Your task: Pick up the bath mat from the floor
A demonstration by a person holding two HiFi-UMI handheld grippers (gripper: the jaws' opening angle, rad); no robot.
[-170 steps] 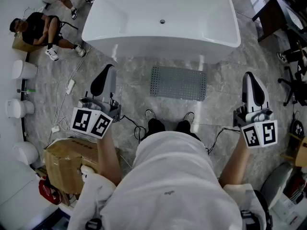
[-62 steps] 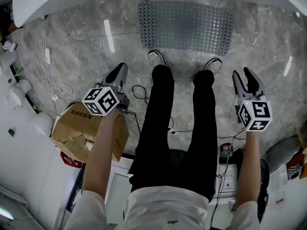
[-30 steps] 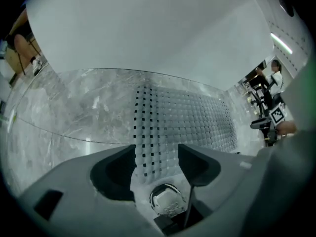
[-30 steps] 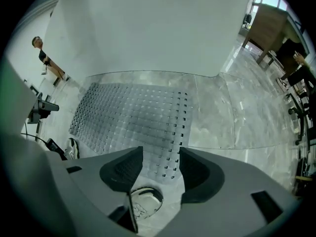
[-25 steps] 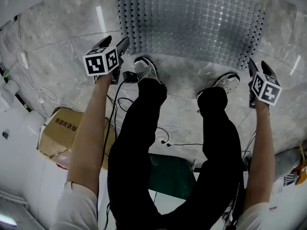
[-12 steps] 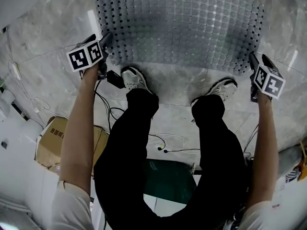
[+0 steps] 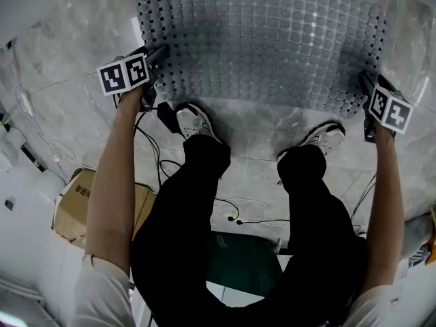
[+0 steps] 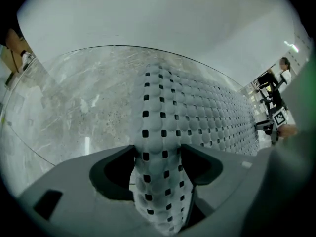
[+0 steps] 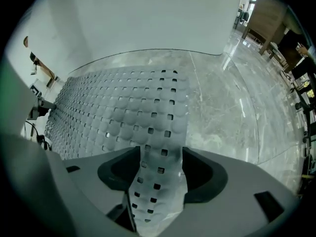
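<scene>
Bath mat lies flat on the floor between the tub and the person's shoes, one near corner inside each pair of wide-open tongs. The left tongs have just narrowed slightly and the right tongs have just been spreading, neither pinching yet. Closing both together, well past the outermost holes, should lift it evenly; with the tub wall close behind and a cable beside, straight up looks freest.

The bath mat lies on the floor beyond the shoes. The left gripper straddles its near left corner and the right gripper its near right corner.
</scene>
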